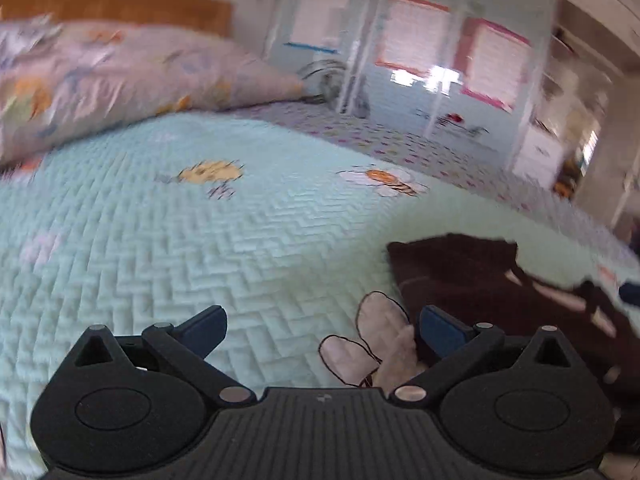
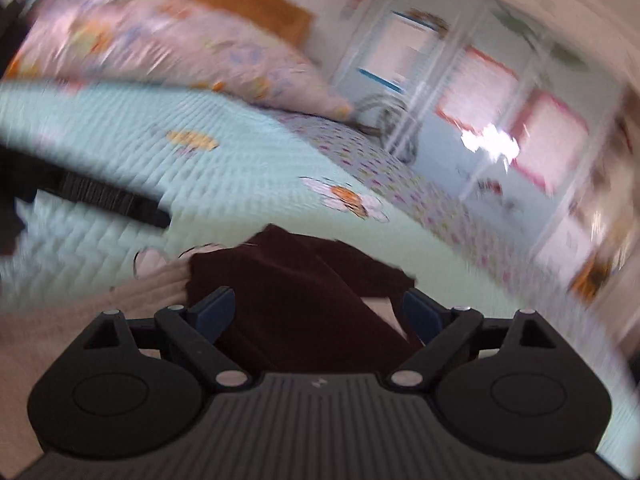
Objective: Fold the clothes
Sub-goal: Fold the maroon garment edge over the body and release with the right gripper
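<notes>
With both the left gripper (image 1: 322, 330) and right gripper (image 2: 318, 310) spread wide and empty above the dark garment (image 2: 296, 300) on the quilt (image 1: 180, 248), a grasp seems next: each should pinch an edge.

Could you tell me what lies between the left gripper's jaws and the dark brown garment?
In the left wrist view, a pale pink appliqué on the quilt lies beside the garment.

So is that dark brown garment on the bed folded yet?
Not neatly: the dark brown garment lies rumpled on the pale green quilted bedspread.
</notes>
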A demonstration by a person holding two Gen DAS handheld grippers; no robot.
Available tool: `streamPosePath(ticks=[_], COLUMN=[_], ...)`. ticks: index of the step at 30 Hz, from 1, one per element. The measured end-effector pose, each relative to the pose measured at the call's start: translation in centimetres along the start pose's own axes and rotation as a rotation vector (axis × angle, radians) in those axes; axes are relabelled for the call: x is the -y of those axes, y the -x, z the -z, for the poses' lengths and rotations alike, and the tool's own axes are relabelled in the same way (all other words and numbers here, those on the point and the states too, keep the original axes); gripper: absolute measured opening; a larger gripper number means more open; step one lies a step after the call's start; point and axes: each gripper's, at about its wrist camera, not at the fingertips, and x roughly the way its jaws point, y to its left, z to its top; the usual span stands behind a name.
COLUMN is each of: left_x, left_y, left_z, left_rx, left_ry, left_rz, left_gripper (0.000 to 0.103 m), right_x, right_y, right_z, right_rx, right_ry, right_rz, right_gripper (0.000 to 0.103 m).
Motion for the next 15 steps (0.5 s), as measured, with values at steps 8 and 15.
streamPosePath(ticks=[8,15], left_x=[5.9,11.5], left_y=[0.0,-0.1], left_z=[1.6,5.3], left_rx=[0.111,0.297], left_ry=[-0.538,-0.977], left_rz=[-0.124,-0.352], left_gripper=[0.102,0.103], right_x=[8.9,12.2], right_y=[3.4,3.3], right_z=[10.4,13.3], right_rx=[0.255,0.343], right_ry=[-0.651,-0.873], right_rz=[-0.009,-0.106], right_gripper=[0.1,0.103])
